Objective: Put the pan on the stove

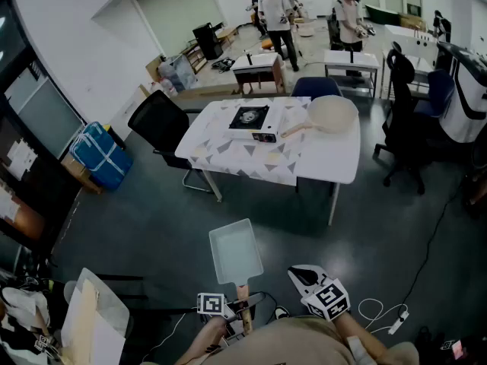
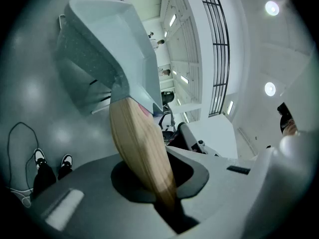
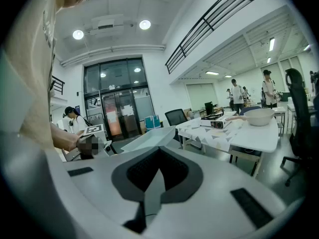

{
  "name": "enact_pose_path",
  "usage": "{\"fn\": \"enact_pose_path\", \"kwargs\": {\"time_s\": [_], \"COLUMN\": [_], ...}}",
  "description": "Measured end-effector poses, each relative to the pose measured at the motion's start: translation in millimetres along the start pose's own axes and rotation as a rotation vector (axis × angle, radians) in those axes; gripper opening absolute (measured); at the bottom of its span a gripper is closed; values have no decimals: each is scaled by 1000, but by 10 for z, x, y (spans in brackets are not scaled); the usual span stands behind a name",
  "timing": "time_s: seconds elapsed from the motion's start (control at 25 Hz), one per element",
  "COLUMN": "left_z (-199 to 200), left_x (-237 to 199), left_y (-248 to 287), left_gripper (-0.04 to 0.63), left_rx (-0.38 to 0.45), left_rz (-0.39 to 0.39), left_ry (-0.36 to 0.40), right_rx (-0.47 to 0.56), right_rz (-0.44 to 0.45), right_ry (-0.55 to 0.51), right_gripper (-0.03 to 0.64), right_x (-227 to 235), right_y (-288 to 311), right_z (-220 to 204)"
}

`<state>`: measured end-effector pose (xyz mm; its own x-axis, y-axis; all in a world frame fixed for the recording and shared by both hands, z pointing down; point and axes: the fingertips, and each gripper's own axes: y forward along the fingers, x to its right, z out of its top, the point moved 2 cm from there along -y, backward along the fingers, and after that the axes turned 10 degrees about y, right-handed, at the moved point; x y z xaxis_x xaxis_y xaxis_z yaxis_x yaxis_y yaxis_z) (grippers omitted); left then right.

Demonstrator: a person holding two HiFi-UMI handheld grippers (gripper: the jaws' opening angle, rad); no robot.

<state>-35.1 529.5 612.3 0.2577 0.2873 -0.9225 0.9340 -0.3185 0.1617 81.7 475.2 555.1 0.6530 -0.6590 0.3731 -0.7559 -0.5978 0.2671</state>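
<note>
My left gripper (image 1: pixel 243 309) is shut on the wooden handle (image 1: pixel 243 293) of a pale square pan (image 1: pixel 234 251), held low over the floor in front of me. In the left gripper view the handle (image 2: pixel 142 148) runs out between the jaws to the pan (image 2: pixel 99 49). My right gripper (image 1: pixel 301 274) is beside it on the right, shut and holding nothing. Farther ahead, a portable stove (image 1: pixel 253 120) sits on the white table (image 1: pixel 327 162), with a round cream pan (image 1: pixel 332 114) to its right. The right gripper view shows the square pan (image 3: pixel 149 138), the stove (image 3: pixel 219 124) and the round pan (image 3: pixel 259 116).
A black chair (image 1: pixel 160 124) stands at the table's left and a dark office chair (image 1: pixel 403 120) at its right. A blue bag (image 1: pixel 99 154) lies by the left wall. A white cable (image 1: pixel 380 310) lies on the floor. People (image 1: pixel 274 14) stand at the back.
</note>
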Motion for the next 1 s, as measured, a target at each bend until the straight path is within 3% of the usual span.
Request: {"fn": "enact_pose_path", "kwargs": {"time_s": [0.24, 0.56, 0.68, 1.0], "left_z": [98, 254, 364, 701], "left_x": [-116, -256, -349, -608], "left_y": [-175, -328, -404, -396], "left_gripper": [32, 32, 32, 32], "left_rx": [-8, -16, -11, 2], "left_rz": [25, 23, 23, 46], "left_ry": [-48, -44, 9, -28], "right_rx": [7, 29, 24, -20], "right_rz": [3, -50, -94, -113], "right_ry": [1, -25, -60, -26], "right_gripper": [-3, -3, -2, -2], "right_x": [-80, 1, 32, 278], "right_y": [246, 473, 547, 757], "right_z": [83, 186, 209, 127]}}
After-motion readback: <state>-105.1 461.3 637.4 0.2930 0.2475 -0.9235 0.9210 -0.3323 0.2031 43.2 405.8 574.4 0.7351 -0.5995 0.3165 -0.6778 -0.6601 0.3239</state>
